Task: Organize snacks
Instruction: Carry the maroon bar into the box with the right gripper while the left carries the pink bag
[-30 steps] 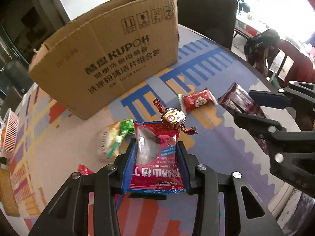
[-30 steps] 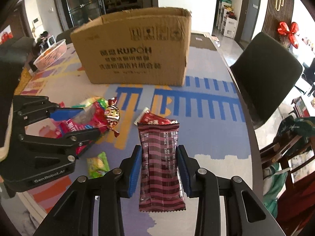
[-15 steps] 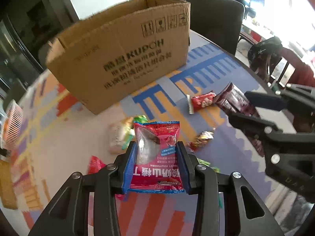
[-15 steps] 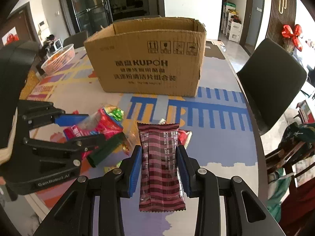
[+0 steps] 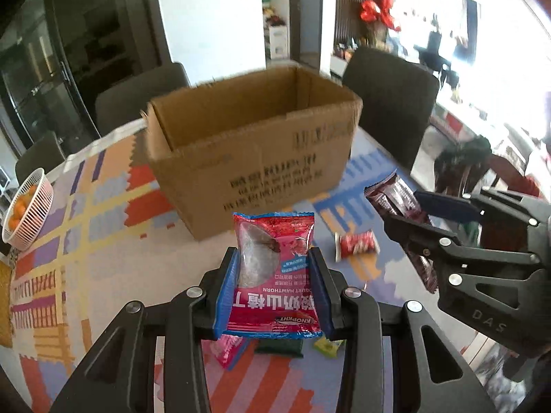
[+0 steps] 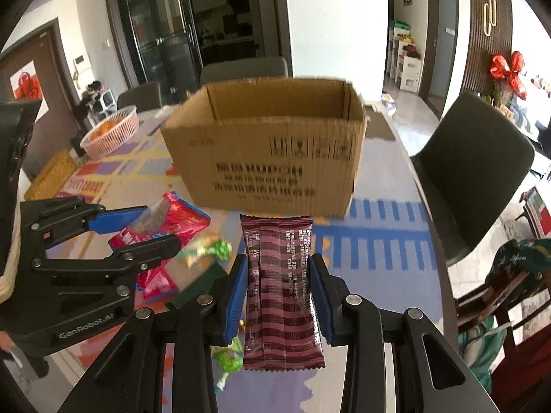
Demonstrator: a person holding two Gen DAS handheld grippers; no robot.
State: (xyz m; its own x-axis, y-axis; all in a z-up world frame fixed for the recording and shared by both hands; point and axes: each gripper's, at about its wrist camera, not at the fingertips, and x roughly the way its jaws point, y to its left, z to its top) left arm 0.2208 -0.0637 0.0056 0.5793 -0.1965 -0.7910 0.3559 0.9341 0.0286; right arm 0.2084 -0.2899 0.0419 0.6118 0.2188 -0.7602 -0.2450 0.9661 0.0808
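Holding one packet each, the left gripper (image 5: 273,277) pinches a red hawthorn pack (image 5: 272,275) and the right gripper (image 6: 280,284) a maroon striped bar (image 6: 280,285), both short of the open cardboard box (image 6: 272,161) at the far side; several snacks (image 6: 206,251) lie loose on the near table (image 6: 385,241), unsorted

Daylight floods both views, and to the right of the cardboard box (image 5: 255,151) in the left wrist view the window side is blown out to white glare. The box's printed lettering and top rim are smeared by motion blur in both views, as are the loose wrappers on the table in front of it, while the gripper frames nearest each lens stay sharp. Fisheye bending curves the room around the box, and black vignette fills the corners.
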